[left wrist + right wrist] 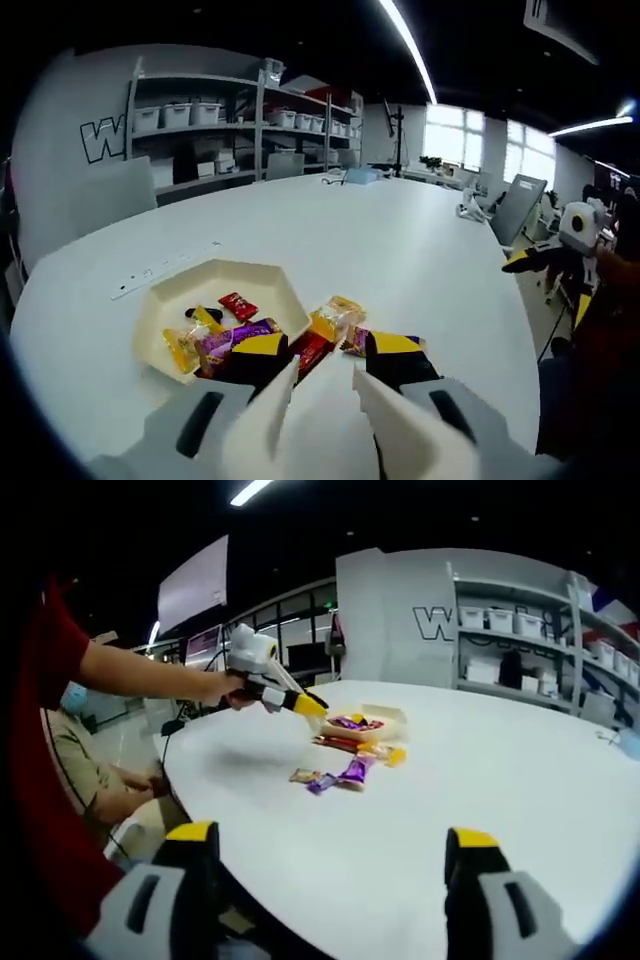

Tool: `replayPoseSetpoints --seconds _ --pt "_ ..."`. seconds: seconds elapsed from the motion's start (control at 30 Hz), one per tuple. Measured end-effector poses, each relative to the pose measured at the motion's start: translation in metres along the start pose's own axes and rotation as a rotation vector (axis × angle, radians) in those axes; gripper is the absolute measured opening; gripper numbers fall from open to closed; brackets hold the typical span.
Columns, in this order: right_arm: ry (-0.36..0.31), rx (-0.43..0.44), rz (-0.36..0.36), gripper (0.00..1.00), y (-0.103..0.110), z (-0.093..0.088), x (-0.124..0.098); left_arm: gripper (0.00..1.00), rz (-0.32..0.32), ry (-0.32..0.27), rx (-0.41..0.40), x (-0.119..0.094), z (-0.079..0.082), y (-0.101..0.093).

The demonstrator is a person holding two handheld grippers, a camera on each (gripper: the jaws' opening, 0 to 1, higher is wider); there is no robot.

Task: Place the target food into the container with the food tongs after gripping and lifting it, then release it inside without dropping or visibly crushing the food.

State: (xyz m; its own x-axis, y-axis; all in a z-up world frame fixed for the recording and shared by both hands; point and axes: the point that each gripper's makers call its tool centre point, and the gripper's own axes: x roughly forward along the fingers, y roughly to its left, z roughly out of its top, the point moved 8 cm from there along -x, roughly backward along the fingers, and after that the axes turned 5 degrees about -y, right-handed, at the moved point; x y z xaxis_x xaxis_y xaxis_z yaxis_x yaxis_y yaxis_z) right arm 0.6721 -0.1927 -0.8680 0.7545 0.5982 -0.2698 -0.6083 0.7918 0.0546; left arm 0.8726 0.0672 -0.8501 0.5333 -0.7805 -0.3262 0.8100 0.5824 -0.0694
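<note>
Your left gripper (325,375) hovering open-jawed low in frame over wrapped snacks (335,320) beside the cream container (165,300), your right gripper (330,865) waiting wide open at bottom.

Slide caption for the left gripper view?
Left tool open above wrapped snacks beside a cream tray on the white table.

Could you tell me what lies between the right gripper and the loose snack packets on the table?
Only bare white table lies between the right gripper and the packets, as the right gripper view shows.
</note>
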Motion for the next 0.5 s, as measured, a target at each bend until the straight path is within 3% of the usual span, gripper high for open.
replayPoseSetpoints --seconds 0.33,0.5 --pt "-0.001 -0.007 0.008 0.93 0.003 0.000 0.000 0.29 -0.029 0.007 -0.016 -0.003 -0.004 -0.013" --pt "0.004 -0.004 0.009 0.93 0.004 -0.003 -0.001 0.29 -0.048 0.023 -0.024 -0.001 -0.016 -0.017"
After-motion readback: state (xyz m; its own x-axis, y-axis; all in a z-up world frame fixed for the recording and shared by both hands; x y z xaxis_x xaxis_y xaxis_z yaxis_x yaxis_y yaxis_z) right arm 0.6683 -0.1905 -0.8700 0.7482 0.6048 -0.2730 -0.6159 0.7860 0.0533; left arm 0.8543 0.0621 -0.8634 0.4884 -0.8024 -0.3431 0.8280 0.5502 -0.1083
